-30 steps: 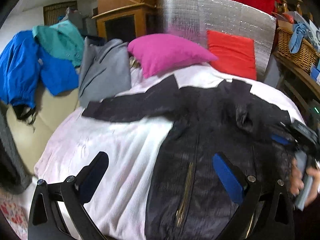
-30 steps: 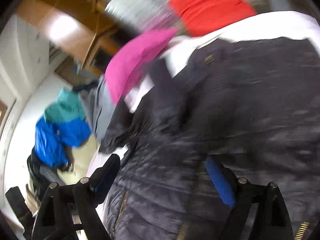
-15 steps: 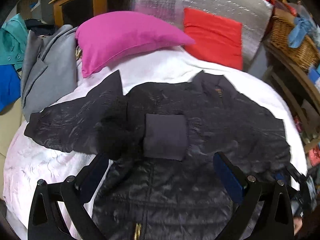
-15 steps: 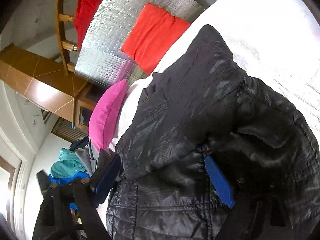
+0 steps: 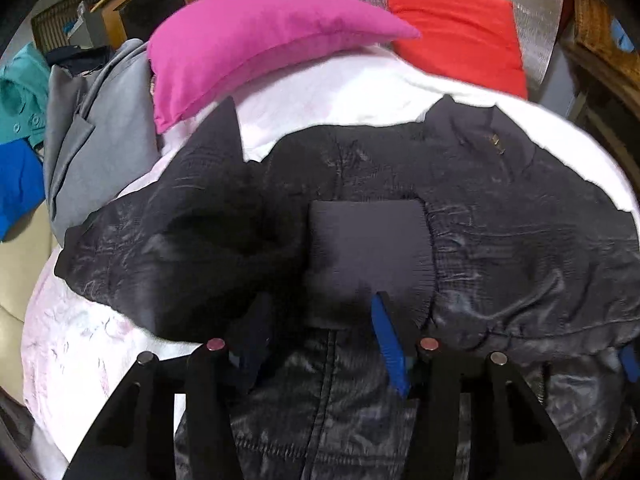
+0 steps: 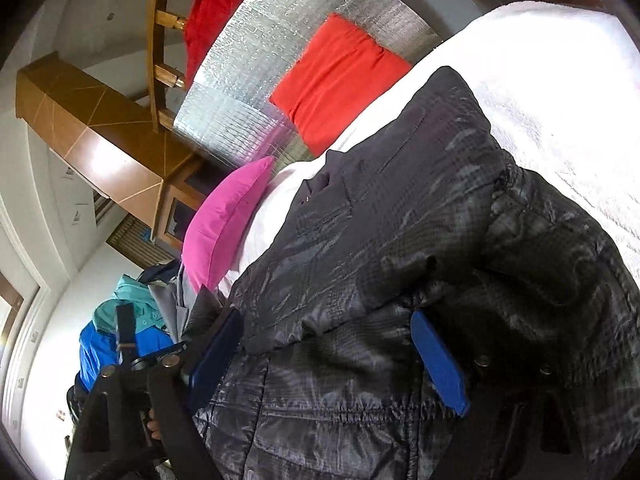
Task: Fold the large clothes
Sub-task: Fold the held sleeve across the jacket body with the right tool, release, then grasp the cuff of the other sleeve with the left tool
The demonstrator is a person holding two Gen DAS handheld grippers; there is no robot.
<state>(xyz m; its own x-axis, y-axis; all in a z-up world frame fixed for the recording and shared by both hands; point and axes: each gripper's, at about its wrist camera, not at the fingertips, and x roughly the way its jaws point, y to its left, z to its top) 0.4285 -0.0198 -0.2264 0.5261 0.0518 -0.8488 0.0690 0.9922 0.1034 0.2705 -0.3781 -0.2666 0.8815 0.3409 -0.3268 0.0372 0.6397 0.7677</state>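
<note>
A black quilted jacket (image 5: 500, 216) lies front up on the white bedspread (image 5: 352, 92). Its right sleeve is folded across the chest, with the ribbed cuff (image 5: 370, 250) at the middle. My left gripper (image 5: 316, 330) has narrowed over the jacket just below that cuff, and dark fabric sits between its blue pads (image 5: 386, 340). My right gripper (image 6: 324, 360) is low over the jacket's right side (image 6: 400, 240), with fabric bunched between its blue pads (image 6: 438, 364). The left sleeve (image 5: 172, 240) lies spread to the left.
A pink pillow (image 5: 256, 40) and a red cushion (image 5: 456, 28) lie at the head of the bed against a silver foil panel (image 6: 280, 64). A grey coat (image 5: 100, 128) and teal and blue garments (image 5: 16, 120) are piled at the left. A wooden cabinet (image 6: 100, 128) stands behind.
The right sleeve has been folded across the chest. My left gripper moved right and forward over the jacket and narrowed its fingers. My right gripper sank onto the jacket's right side.
</note>
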